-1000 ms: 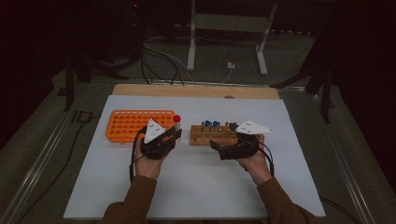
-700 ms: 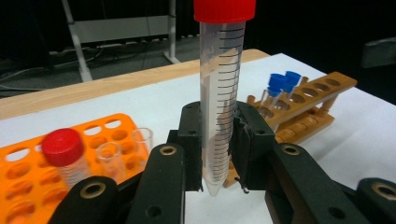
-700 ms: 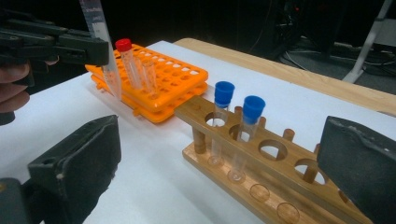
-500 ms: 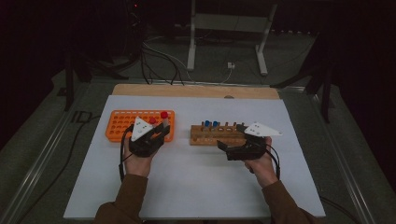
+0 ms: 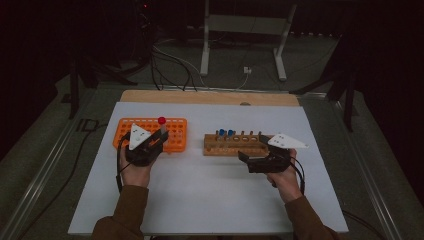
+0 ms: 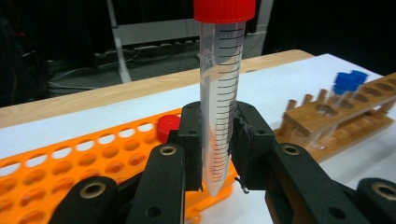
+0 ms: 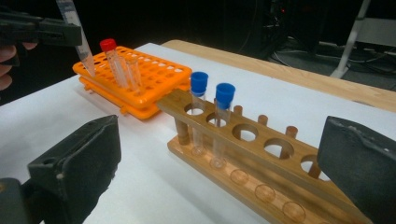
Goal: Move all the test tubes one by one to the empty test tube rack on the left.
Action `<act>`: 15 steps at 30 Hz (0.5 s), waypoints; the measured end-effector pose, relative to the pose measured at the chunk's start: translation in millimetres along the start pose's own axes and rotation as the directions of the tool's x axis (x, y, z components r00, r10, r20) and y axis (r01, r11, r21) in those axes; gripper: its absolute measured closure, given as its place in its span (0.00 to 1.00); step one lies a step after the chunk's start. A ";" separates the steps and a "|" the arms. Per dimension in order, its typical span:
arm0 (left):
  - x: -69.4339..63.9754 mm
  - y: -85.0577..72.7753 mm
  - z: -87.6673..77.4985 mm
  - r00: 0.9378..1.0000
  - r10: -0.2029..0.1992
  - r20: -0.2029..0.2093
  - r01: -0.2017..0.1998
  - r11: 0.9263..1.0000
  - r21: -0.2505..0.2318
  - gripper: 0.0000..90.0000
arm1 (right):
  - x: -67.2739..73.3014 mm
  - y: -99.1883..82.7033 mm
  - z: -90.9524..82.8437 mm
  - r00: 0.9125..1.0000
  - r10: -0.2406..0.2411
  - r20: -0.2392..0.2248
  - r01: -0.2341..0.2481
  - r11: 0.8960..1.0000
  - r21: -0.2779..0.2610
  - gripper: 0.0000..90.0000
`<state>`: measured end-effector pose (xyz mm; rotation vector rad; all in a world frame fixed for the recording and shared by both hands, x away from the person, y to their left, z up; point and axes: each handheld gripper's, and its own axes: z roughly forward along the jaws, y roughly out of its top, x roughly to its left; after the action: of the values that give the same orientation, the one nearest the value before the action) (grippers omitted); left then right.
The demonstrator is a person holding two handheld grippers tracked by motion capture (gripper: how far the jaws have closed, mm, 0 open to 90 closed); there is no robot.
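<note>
The red-capped tube [image 6: 219,93] stands upright between the jaws of the left gripper [image 6: 217,154], which press on its lower, tapered part; its tip hangs just over the near edge of the orange rack [image 6: 70,158], not yet in any hole. In the high view the tube [image 5: 162,125] rises above the left gripper [image 5: 150,145] at the rack's [image 5: 175,131] front right part. One red-capped tube [image 7: 113,60] already sits in that rack, and a clear one stands beside it. Two blue-capped tubes [image 7: 210,112] wait in the wooden rack [image 7: 261,158] to the right, whose other holes are empty. So, by my reading, the carry is nearly finished: lowering this tube into an orange hole is left, and perhaps the blue-capped ones after it.

The right gripper [image 7: 219,182] holds nothing, its jaws wide apart and aimed along the wooden rack from the near side of the bench [image 5: 210,200].

Against the earlier high views, the left hand has slid leftward, from beside the wooden rack's left end to over the orange rack, taking the tube along. The right hand has drifted right and a little nearer the person.
</note>
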<state>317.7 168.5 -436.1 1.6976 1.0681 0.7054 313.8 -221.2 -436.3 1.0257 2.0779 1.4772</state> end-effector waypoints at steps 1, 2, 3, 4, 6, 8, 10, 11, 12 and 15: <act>1.7 -0.5 -0.1 1.000 0.000 -0.004 0.000 1.000 0.001 0.84 | -0.4 -0.6 -0.5 1.000 0.001 0.002 -0.001 1.000 0.002 0.00; 3.1 -0.9 0.0 1.000 0.000 -0.011 0.000 1.000 0.001 0.84 | -0.7 -1.2 -1.0 1.000 0.003 0.002 -0.003 1.000 0.004 0.00; 4.2 -1.4 0.1 1.000 0.003 -0.020 -0.003 1.000 0.002 0.84 | -1.2 -1.8 -1.4 1.000 0.003 0.003 -0.003 1.000 0.003 0.00; 5.2 -1.8 0.4 1.000 0.003 -0.027 -0.003 1.000 0.001 0.84 | -1.5 -2.3 -1.9 1.000 0.006 0.003 -0.006 1.000 0.002 0.00; 7.5 -2.7 1.0 0.999 0.003 -0.039 -0.003 1.000 0.002 0.84 | -2.2 -3.1 -2.7 1.000 0.012 0.003 -0.012 1.000 -0.002 0.00; 9.9 -4.0 2.0 0.999 -0.001 -0.050 0.001 1.000 0.003 0.84 | -2.8 -3.2 -3.1 1.000 0.015 0.003 -0.015 1.000 -0.005 0.00; 12.2 -5.6 3.5 0.998 -0.003 -0.064 0.003 1.000 0.002 0.84 | -2.9 -3.1 -3.3 1.000 0.015 0.003 -0.015 1.000 -0.006 0.00; 13.5 -6.5 4.3 0.998 -0.007 -0.068 0.007 1.000 0.002 0.84 | -2.8 -3.2 -3.2 1.000 0.015 0.003 -0.015 1.000 -0.006 0.00; 14.8 -7.5 5.1 0.997 -0.008 -0.076 0.009 1.000 0.003 0.84 | -2.6 -3.3 -3.1 1.000 0.016 0.003 -0.016 1.000 -0.005 0.00; 18.4 -10.3 8.1 0.995 -0.017 -0.097 0.017 1.000 0.006 0.84 | -2.0 -3.5 -2.7 1.000 0.019 0.003 -0.019 1.000 -0.002 0.00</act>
<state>329.3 182.9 -449.0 1.6719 1.1523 0.7811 312.1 -225.0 -438.7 1.0485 2.0693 1.4857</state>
